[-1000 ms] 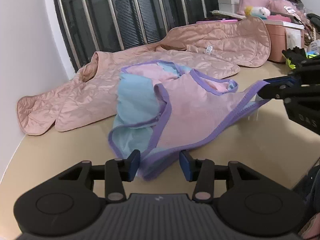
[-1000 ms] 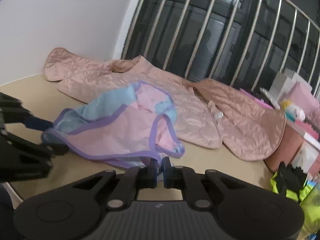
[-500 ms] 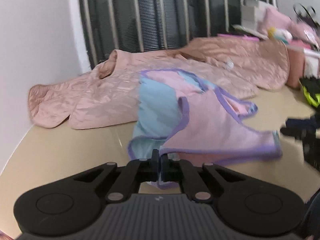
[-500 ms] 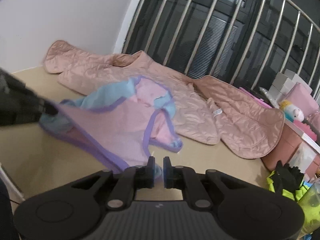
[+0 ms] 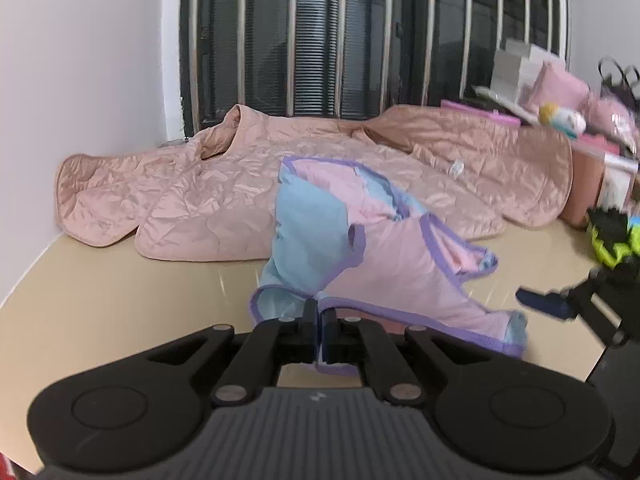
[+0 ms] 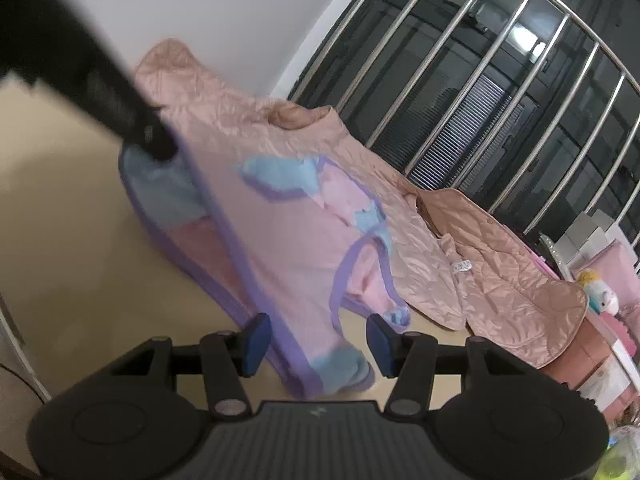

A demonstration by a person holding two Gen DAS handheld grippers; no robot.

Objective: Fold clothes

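Note:
A small pink and light-blue garment (image 5: pixel 400 264) with purple trim lies partly on the beige table (image 5: pixel 120 300) and partly on a pink quilted jacket (image 5: pixel 240 196). My left gripper (image 5: pixel 320 320) is shut on the garment's purple hem and holds that edge lifted. It shows blurred at the upper left of the right wrist view (image 6: pixel 156 140), pulling the garment (image 6: pixel 288 248) up. My right gripper (image 6: pixel 318 340) has its jaws opening. A blue corner of the garment lies between them, and the pads do not press on it. The same gripper (image 5: pixel 552 306) shows at the right of the left wrist view.
The quilted jacket (image 6: pixel 500 280) spreads along the barred window (image 5: pixel 340 40) at the back. A white wall (image 5: pixel 80 60) closes the left side. At the right stand a pink storage box (image 5: pixel 588 184), white boxes, a plush toy (image 5: pixel 564 116) and neon-yellow gloves (image 5: pixel 612 236).
My left gripper closed on the garment's hem and rose with it. My right gripper, shut on the other corner before, opened and that corner sank to the table.

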